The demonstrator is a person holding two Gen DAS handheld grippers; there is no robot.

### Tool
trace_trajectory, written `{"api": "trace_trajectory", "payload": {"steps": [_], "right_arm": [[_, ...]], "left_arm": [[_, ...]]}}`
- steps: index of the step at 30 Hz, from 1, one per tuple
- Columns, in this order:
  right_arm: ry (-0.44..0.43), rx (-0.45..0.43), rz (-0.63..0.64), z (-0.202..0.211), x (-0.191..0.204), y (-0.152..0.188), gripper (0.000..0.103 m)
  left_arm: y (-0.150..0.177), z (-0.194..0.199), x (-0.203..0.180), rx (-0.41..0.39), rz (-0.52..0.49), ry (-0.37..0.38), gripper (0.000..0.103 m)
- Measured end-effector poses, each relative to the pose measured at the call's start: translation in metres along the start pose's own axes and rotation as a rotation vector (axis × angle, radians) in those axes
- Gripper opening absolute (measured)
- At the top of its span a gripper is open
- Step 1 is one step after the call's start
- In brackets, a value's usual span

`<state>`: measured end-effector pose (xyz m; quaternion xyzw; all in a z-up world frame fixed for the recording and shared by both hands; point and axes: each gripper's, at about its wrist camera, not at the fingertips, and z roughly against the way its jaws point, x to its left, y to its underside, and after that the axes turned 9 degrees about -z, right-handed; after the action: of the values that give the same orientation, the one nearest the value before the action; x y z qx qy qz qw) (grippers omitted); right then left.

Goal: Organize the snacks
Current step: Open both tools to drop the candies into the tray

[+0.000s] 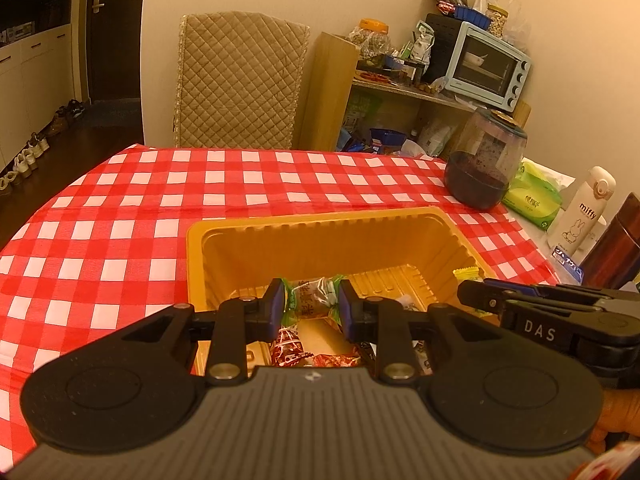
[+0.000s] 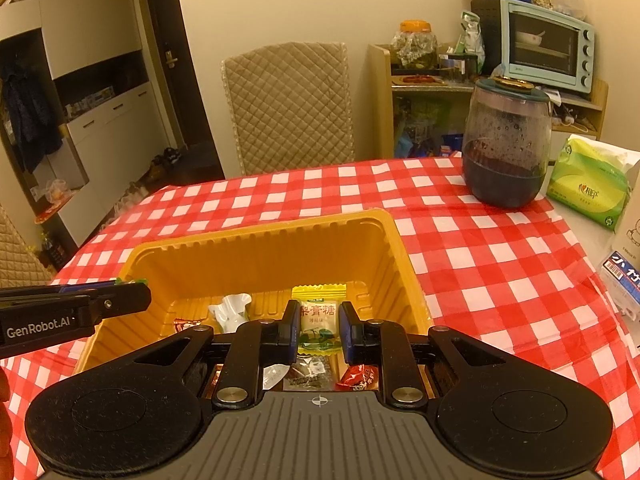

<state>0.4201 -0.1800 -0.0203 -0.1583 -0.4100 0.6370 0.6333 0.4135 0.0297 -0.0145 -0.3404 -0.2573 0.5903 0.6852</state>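
A yellow plastic tray [image 1: 256,232] stands on the red-checked tablecloth [image 1: 120,216] and holds several wrapped snacks. My left gripper [image 1: 313,303] is shut on a green-ended wrapped candy [image 1: 314,295] above the tray's near end. Red-wrapped snacks [image 1: 288,346] lie below it. My right gripper [image 2: 319,325] is shut on a yellow candy packet [image 2: 319,316] over the same tray [image 2: 256,232]. A white wrapper [image 2: 230,310], a brown packet [image 2: 308,374] and a red candy [image 2: 360,376] lie in the tray. Each gripper's side shows in the other's view.
A dark-filled glass jar [image 2: 506,148] stands at the table's far right, with a green tissue pack [image 2: 588,188], a white miffy bottle [image 1: 584,212] and a dark red flask [image 1: 616,244] beside it. A quilted chair [image 2: 290,108] faces the table. A shelf with a blue oven [image 2: 548,44] stands behind.
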Motion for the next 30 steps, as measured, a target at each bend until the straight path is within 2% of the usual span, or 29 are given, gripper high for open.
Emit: {"api": "trace_trajectory", "payload": {"steps": [4,6,7,18,30], "right_arm": [[-0.002,0.002,0.001,-0.0005,0.0001,0.0000,0.021],[-0.002,0.003,0.004,-0.0009,0.0005,0.0009,0.021],[-0.002,0.004,0.005,-0.0009,0.0007,0.0012,0.021],[-0.009,-0.004,-0.011,0.0006,0.0004,-0.0001,0.021],[-0.044,-0.021,-0.036,0.0050,0.0011,-0.0033,0.021]], "left_arm": [[0.0009,-0.0049,-0.0003,0.006,0.006,0.001,0.026],[0.0019,-0.0064,0.0002,0.011,0.002,0.006,0.044],[0.0023,-0.0068,-0.0005,0.011,0.000,0.002,0.046],[0.0031,-0.0029,0.0024,0.009,-0.022,-0.039,0.060],[0.0053,-0.0033,0.0022,0.018,-0.038,-0.057,0.067]]}}
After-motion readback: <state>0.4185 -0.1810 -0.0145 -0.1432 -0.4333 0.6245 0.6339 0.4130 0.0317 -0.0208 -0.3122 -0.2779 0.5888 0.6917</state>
